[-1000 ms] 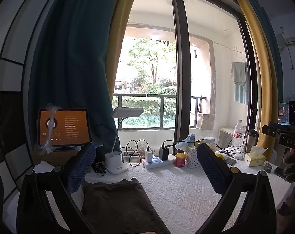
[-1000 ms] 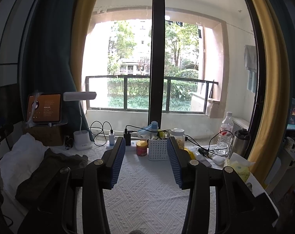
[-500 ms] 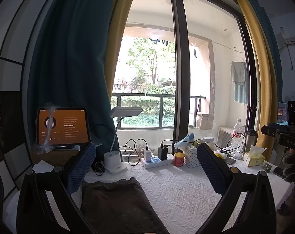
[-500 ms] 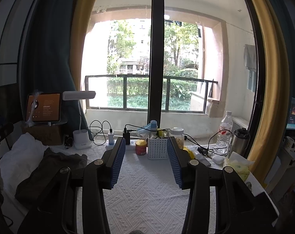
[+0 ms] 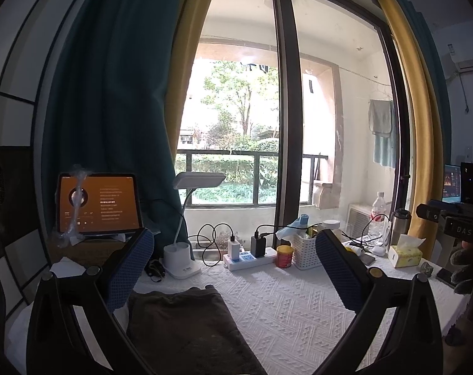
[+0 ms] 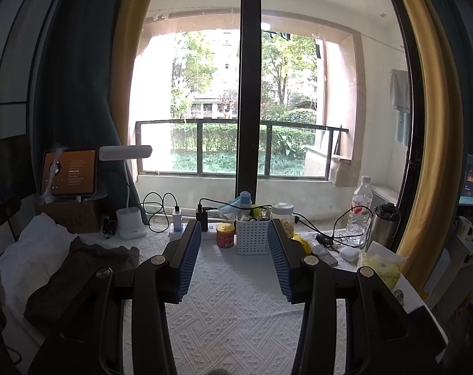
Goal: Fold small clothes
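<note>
A dark brown garment lies on the white patterned table cover, low and left of centre in the left wrist view. My left gripper hovers above it, open wide, nothing between its blue pads. In the right wrist view the same garment sits crumpled at the left, beside a white cloth. My right gripper is held over the middle of the table cover, open, its pads apart and empty. The right gripper's body and a gloved hand show at the right edge of the left wrist view.
Along the back by the window stand a tablet, a white desk lamp, a power strip, a red-yellow tin, a white basket, a water bottle, a steel flask and a tissue box.
</note>
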### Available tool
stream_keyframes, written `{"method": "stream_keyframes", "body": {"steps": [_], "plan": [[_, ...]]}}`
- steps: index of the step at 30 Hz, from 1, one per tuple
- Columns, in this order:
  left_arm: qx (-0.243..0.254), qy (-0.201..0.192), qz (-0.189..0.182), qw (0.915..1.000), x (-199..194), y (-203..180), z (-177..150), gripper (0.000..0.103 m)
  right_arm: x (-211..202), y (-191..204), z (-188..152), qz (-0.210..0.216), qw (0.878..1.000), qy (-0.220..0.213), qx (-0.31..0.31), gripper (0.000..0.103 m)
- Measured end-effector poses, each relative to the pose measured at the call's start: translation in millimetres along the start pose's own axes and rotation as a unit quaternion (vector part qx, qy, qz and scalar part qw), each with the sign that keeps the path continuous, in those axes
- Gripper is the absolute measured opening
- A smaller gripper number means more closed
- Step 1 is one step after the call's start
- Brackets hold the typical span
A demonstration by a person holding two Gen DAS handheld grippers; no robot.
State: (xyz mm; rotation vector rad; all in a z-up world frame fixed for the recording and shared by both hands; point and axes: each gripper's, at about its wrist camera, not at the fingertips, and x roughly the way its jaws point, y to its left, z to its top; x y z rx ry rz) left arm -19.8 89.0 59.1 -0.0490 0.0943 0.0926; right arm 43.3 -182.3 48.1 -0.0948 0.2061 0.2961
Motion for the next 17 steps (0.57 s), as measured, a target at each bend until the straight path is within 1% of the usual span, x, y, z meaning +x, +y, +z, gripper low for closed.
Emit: {"method": "stream_keyframes", "body": {"steps": [17], "plan": [[0.002,-0.001,-0.008,1.0,-0.9,-4.7,2.3,0.102,0.4,-3.1,-3.1,0.0,1.0,0.005,0.005,0.047]]}}
